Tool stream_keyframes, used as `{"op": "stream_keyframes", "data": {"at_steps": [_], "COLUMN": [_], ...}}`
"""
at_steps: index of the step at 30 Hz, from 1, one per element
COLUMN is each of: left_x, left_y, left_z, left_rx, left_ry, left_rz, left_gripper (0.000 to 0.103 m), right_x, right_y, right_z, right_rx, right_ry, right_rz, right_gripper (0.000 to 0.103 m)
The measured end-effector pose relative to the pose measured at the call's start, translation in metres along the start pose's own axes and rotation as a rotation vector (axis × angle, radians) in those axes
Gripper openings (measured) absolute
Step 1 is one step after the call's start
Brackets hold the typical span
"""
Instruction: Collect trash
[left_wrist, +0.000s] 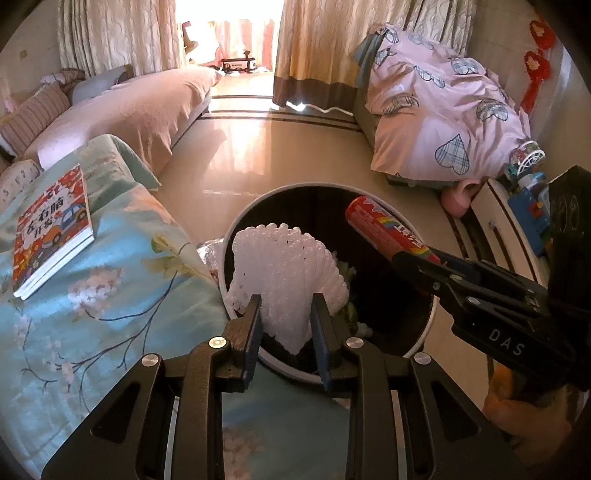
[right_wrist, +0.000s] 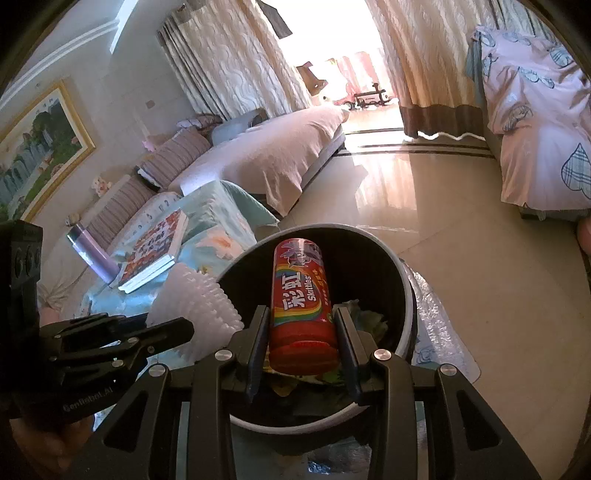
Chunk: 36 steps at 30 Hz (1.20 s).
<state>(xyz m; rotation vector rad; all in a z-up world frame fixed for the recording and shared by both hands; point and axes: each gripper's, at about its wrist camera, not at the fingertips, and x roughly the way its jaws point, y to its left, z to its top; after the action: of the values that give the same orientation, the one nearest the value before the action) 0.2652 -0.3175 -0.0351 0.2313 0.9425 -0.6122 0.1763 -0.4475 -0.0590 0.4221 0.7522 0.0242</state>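
Where foam netting (left_wrist: 284, 280) hangs, bin (left_wrist: 424, 325) contents stay obscured.

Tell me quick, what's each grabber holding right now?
Left gripper: closed on the white foam fruit net, above the trash bin.
Right gripper: closed on the red Skittles tube, also over the bin.

The room has a glossy cream tile floor (left_wrist: 240, 147) with dark border lines near the cream patterned curtains (left_wrist: 110, 33), and very strong daylight comes through the opening between them. On the left stands a long sofa (left_wrist: 147, 107) under a pink cover with striped cushions (right_wrist: 173, 155), and a framed landscape picture (right_wrist: 40, 147) hangs on the pale wall. On the right, a pink quilt (left_wrist: 436, 110) with checked hearts lies on other furniture.
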Motion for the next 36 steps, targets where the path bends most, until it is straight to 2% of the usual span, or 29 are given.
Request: {"op": "stream_keyframes", "data": {"at_steps": [15,17,18,19,23,25,30,36], "left_x": [0.009,0.009,0.009,0.008,-0.001,-0.007,-0.025,-0.054], "left_y": [0.000,0.001,0.001,0.002,0.006,0.009,0.019,0.037], "left_z": [0.002,0.002,0.003,0.003,0.001,-0.002,-0.018,-0.049], "left_rx": [0.010,0.007,0.004,-0.004,-0.020,-0.031,-0.059,-0.143], "left_ry": [0.021,0.022,0.024,0.030,0.008,-0.004,-0.030,-0.075], "left_rz": [0.014,0.013,0.012,0.017,0.014,0.013,0.008,-0.012], "left_gripper": [0.030,0.035,0.043,0.057,0.061,0.064,0.067,0.069], "right_x": [0.008,0.009,0.009,0.009,0.003,-0.001,-0.018,-0.045], "right_y": [-0.004,-0.004,-0.005,-0.006,-0.010,-0.009,-0.003,0.017], "right_z": [0.005,0.006,0.007,0.008,0.009,0.008,0.003,-0.012], "right_rx": [-0.002,0.003,0.008,0.016,0.049,0.058,0.069,0.080], "right_ry": [0.030,0.030,0.032,0.032,0.021,0.011,-0.024,-0.075], "right_rz": [-0.014,-0.009,-0.004,0.004,0.032,0.043,0.059,0.078], "right_gripper": [0.036,0.035,0.037,0.039,0.039,0.047,0.056,0.081]}}
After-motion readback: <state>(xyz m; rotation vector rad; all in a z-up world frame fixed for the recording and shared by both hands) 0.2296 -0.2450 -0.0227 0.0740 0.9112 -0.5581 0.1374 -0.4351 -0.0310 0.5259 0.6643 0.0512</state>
